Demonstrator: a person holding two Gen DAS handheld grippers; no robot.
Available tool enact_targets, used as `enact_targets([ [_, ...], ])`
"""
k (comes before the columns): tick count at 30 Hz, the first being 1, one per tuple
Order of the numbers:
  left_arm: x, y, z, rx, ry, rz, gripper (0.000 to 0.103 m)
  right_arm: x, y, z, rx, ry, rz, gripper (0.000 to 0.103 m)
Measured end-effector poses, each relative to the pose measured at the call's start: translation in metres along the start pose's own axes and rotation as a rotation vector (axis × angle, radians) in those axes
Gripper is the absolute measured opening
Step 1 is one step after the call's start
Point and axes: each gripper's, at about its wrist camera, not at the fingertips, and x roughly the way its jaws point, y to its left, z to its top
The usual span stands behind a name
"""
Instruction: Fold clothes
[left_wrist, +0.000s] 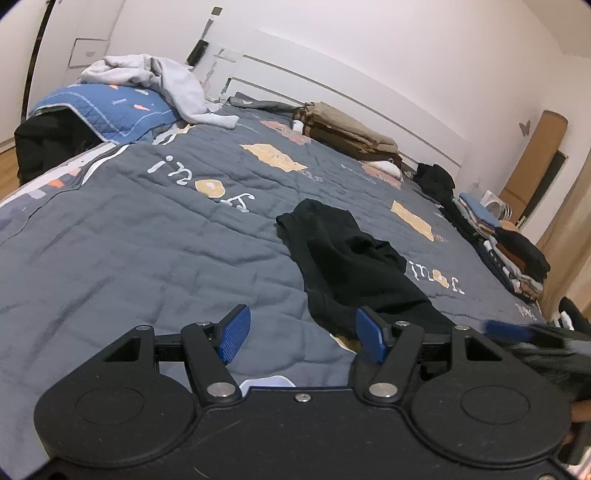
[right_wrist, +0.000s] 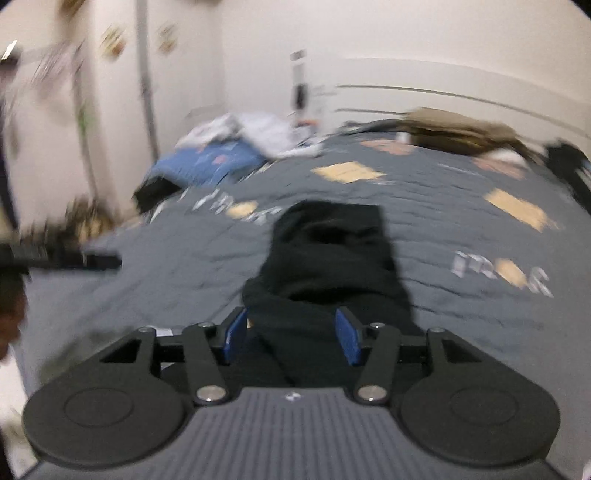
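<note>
A crumpled black garment (left_wrist: 343, 254) lies stretched along the grey quilted bed (left_wrist: 147, 240). My left gripper (left_wrist: 302, 321) hovers open over the quilt; its right finger sits at the garment's near edge and nothing is between the pads. At the far right of the left wrist view, the right gripper (left_wrist: 517, 332) appears as a blur. The right wrist view is motion-blurred. In it the black garment (right_wrist: 328, 251) runs toward me, its near end lying between the wide-apart blue pads of my right gripper (right_wrist: 291, 325), which is open. The left gripper (right_wrist: 74, 258) shows at the left edge.
A pale grey sweatshirt (left_wrist: 147, 77) lies heaped on a blue quilt (left_wrist: 110, 107) at the far left corner. Tan folded clothes (left_wrist: 347, 129) rest by the headboard. A stack of folded clothes (left_wrist: 509, 251) lines the bed's right edge, with a dark pile (left_wrist: 436, 177) beyond it.
</note>
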Motion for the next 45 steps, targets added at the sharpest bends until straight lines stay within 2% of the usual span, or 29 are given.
enact_targets([
  [5,0.004,0.006,0.002,-0.044,0.011,-0.002,0.063,0.065,0.047,0.015,-0.215,0.087,0.026,0.052],
  [11,0.01,0.006,0.003,-0.063,0.027,-0.031,0.063,0.108,0.053,0.001,-0.352,0.195,-0.01,0.052],
  [13,0.013,0.005,0.003,-0.058,0.032,-0.032,0.063,0.116,0.053,-0.005,-0.386,0.215,-0.019,0.05],
  [14,0.014,0.004,0.003,-0.057,0.038,-0.033,0.063,0.116,0.05,-0.006,-0.377,0.208,-0.025,0.04],
  [15,0.016,0.004,0.003,-0.055,0.04,-0.033,0.063,0.115,0.045,-0.005,-0.347,0.195,-0.03,0.021],
  [17,0.019,0.002,0.003,-0.05,0.044,-0.031,0.063,0.102,0.024,0.002,-0.182,0.132,-0.021,0.004],
  [22,0.019,-0.001,0.001,-0.038,0.047,-0.032,0.063,0.045,-0.042,0.016,0.245,-0.089,0.023,0.004],
  [26,0.02,-0.004,0.0,-0.038,0.049,-0.029,0.063,-0.012,-0.095,0.012,0.484,-0.243,0.005,0.004],
  [29,0.021,-0.007,-0.001,-0.023,0.053,-0.031,0.063,-0.042,-0.121,0.0,0.549,-0.267,-0.062,0.004],
  [33,0.026,-0.017,-0.004,0.006,0.063,-0.041,0.063,-0.056,-0.14,-0.033,0.591,-0.211,-0.115,0.004],
  [38,0.032,-0.03,-0.011,0.065,0.082,-0.054,0.065,-0.058,-0.144,-0.07,0.631,-0.185,-0.064,0.004],
  [40,0.034,-0.036,-0.015,0.092,0.083,-0.055,0.07,-0.054,-0.144,-0.076,0.638,-0.162,-0.049,0.006],
  [43,0.039,-0.041,-0.019,0.125,0.089,-0.05,0.071,-0.054,-0.14,-0.077,0.638,-0.161,-0.02,0.009],
  [44,0.041,-0.042,-0.02,0.127,0.095,-0.046,0.071,-0.055,-0.137,-0.076,0.638,-0.166,-0.008,0.012],
  [45,0.043,-0.042,-0.021,0.127,0.099,-0.043,0.071,-0.055,-0.134,-0.076,0.633,-0.171,0.004,0.02],
])
